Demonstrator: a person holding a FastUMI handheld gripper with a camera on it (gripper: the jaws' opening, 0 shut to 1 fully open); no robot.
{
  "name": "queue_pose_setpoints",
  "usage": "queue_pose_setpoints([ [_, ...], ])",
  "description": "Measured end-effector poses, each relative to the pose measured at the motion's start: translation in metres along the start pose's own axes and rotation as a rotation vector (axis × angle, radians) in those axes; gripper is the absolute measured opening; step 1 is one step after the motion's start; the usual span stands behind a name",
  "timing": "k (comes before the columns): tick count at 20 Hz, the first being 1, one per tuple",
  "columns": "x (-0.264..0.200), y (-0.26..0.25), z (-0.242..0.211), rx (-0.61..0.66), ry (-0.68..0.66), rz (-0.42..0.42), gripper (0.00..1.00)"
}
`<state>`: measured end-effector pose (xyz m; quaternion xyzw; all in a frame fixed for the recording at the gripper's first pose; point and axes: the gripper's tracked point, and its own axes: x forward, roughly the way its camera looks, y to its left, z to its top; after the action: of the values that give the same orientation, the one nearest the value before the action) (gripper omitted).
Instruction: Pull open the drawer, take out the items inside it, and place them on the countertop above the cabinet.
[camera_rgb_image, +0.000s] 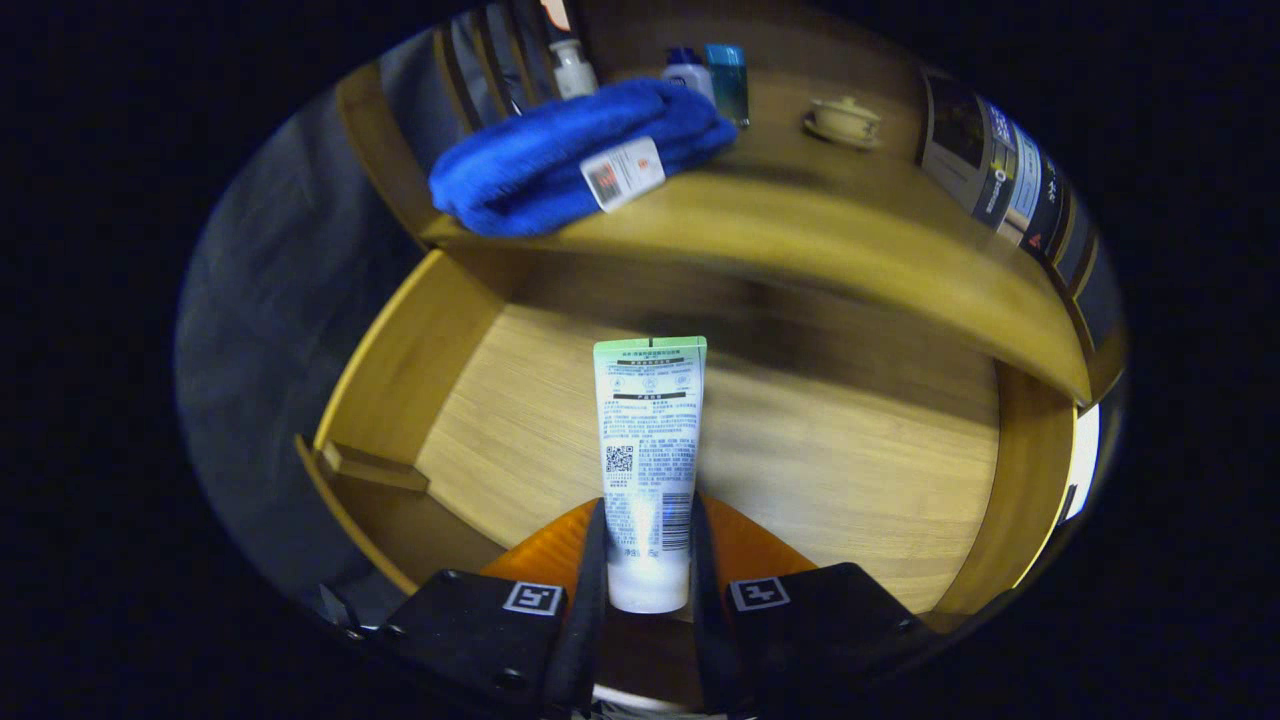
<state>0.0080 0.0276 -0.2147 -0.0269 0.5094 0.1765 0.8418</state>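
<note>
Over the open drawer (440, 350), gripper (648, 560) jaws clamping tube (648, 450), long axis pointing ahead, crimped end seemingly foremost.

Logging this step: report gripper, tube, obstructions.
Gripper shut on tube, over open drawer. Blue towel already on countertop. Countertop edge overhangs above.

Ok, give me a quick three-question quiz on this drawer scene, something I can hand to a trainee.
1. True or false: the gripper is shut on the tube.
2. What lies on the countertop nearest the open drawer?
A. blue towel
B. lidded cup
C. bottles
3. Fill in: the tube is held above the ____ drawer floor.

Key
1. True: both fingers press on the tube's lower end.
2. A: the blue towel sits at the counter's front edge; the bottles and lidded cup stand farther back.
3. Wooden.
</note>
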Motion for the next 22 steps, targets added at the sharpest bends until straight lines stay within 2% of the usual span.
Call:
queue_pose_setpoints([
  [3,-0.032,0.009,0.017,0.039,-0.109,0.042,0.47],
  [5,-0.052,0.005,0.046,0.071,-0.23,0.047,0.47],
  [7,-0.071,-0.008,0.082,0.116,-0.349,0.03,0.47],
  [10,-0.077,-0.036,0.127,0.186,-0.426,-0.006,0.46],
  [13,-0.054,-0.075,0.175,0.239,-0.527,-0.075,0.46],
  [15,-0.03,-0.093,0.188,0.258,-0.529,-0.122,0.47],
  [17,-0.01,-0.098,0.197,0.284,-0.518,-0.116,0.46],
  [19,0.007,-0.111,0.206,0.264,-0.511,-0.146,0.46],
  [22,0.018,-0.111,0.214,0.255,-0.509,-0.148,0.47],
])
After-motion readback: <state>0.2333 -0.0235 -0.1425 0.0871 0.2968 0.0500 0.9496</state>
